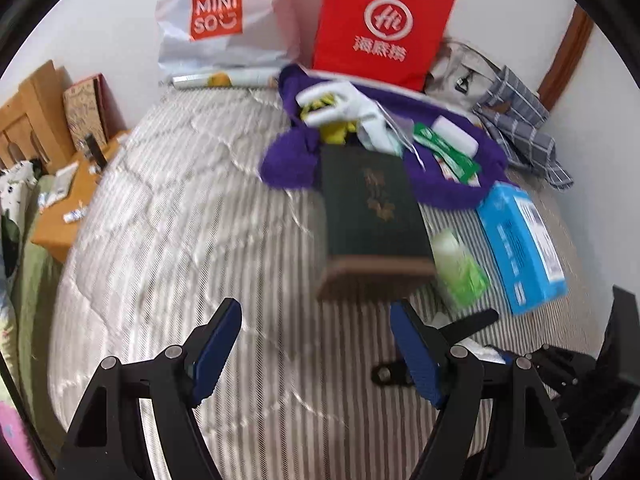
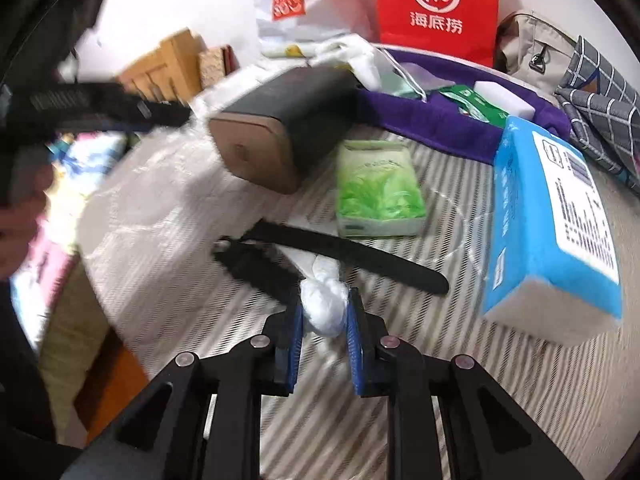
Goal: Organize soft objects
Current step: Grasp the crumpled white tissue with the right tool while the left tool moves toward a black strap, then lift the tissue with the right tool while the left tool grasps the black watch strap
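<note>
My right gripper (image 2: 324, 308) is shut on a crumpled white plastic bag (image 2: 322, 306) on the striped bedspread (image 2: 168, 280), beside a black strap (image 2: 352, 254). My left gripper (image 1: 316, 320) is open and empty above the bedspread (image 1: 180, 240), just short of a dark green box (image 1: 370, 216). Behind the box lies a purple towel (image 1: 448, 184) with white gloves (image 1: 344, 106) and green packets (image 1: 446, 154) on it. A green tissue pack (image 2: 376, 188) and a blue tissue pack (image 2: 552, 232) lie to the right. The right gripper shows at the left wrist view's lower right (image 1: 560, 360).
A white Miniso bag (image 1: 224, 20) and a red paper bag (image 1: 380, 24) stand against the back wall. A grey checked bag (image 1: 520, 120) lies at the back right. A wooden side table (image 1: 68, 208) with small items stands left of the bed.
</note>
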Motion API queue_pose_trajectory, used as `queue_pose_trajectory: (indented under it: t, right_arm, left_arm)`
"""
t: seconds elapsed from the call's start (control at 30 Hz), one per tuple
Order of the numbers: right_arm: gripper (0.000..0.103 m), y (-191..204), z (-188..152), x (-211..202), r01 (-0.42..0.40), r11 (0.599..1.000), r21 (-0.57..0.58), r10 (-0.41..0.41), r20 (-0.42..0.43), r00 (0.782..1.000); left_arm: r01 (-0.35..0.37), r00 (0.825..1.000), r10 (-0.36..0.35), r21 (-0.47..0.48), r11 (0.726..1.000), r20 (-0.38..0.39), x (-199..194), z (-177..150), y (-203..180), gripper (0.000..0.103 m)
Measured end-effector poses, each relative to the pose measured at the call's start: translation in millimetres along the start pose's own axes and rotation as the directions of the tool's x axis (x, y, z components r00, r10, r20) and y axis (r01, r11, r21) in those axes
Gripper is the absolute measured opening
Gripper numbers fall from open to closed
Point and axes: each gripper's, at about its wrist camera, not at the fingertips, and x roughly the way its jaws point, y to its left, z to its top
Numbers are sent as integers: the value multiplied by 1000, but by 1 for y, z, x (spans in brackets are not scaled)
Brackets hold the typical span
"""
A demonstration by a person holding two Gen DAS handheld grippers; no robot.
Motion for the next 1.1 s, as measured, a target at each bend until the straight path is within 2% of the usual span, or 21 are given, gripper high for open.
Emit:
queue_pose_trajectory:
  t: [0.13,0.27,0.4,0.53,0.7,0.83,0.93,1.1]
  right_arm:
    - [20,4,-12,-13,-1,1000,7,1,18,1000]
    - [20,-2,-21,-22,-3,999,40,1,44,999]
    - [20,-18,-26,-33,38,995,98,-45,74,996]
    - [20,-35,-35,-41,150,982,111,-157,62,986]
    - [20,-67,-52,-41,233,953,193,-238,7,971]
    - [20,-83,-67,-50,240,941,238,-248,6,969]
    - [20,-89,-75,-54,248,936,251,-256,-1,967]
    - [20,-92,-82,-54,243,935,260,-253,5,967]
  left_arm:
    - [64,998,-63,8,998,-24,11,-19,-8,75]
    - [62,997,-61,22,998,-41,22,-30,-16,75]
    - [99,994,-97,27,995,-53,29,-37,-26,75]
    - [107,993,-104,64,992,-55,34,-36,-41,75]
    - [139,989,-133,106,985,-62,42,-36,-60,75]
    - [127,988,-112,144,981,-106,54,-43,-72,73]
    - [119,990,-102,179,977,-100,52,-52,-76,73]
    - [148,985,-127,194,970,-120,41,-71,-74,73]
